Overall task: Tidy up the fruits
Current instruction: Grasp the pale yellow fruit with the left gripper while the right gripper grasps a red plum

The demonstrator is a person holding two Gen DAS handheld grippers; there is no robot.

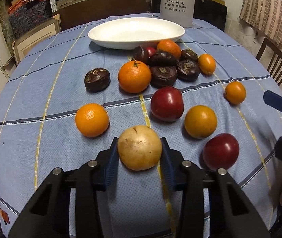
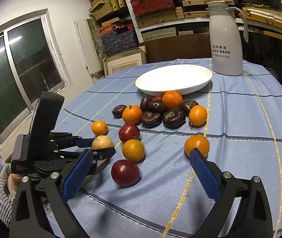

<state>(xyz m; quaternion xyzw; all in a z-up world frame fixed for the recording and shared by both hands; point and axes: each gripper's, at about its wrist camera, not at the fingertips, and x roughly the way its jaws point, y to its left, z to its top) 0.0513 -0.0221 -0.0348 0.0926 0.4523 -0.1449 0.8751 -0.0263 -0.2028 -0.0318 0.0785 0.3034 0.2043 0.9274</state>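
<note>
My left gripper (image 1: 140,144) is shut on a pale yellow round fruit (image 1: 140,147), which rests on the blue tablecloth; the fruit also shows in the right wrist view (image 2: 102,142), held by the left gripper (image 2: 101,146). My right gripper (image 2: 141,154) is open and empty, above a dark red plum (image 2: 125,173), and shows at the right edge of the left wrist view (image 1: 279,119). Oranges (image 1: 134,76), red plums (image 1: 167,103) and dark brown water chestnuts (image 1: 163,75) lie scattered in front of an empty white oval plate (image 1: 109,37).
A white thermos jug (image 2: 227,45) stands behind the plate at the table's far side. A wooden chair (image 1: 277,63) stands at the right. Shelves with boxes (image 2: 160,6) line the back wall. A window (image 2: 18,75) is at the left.
</note>
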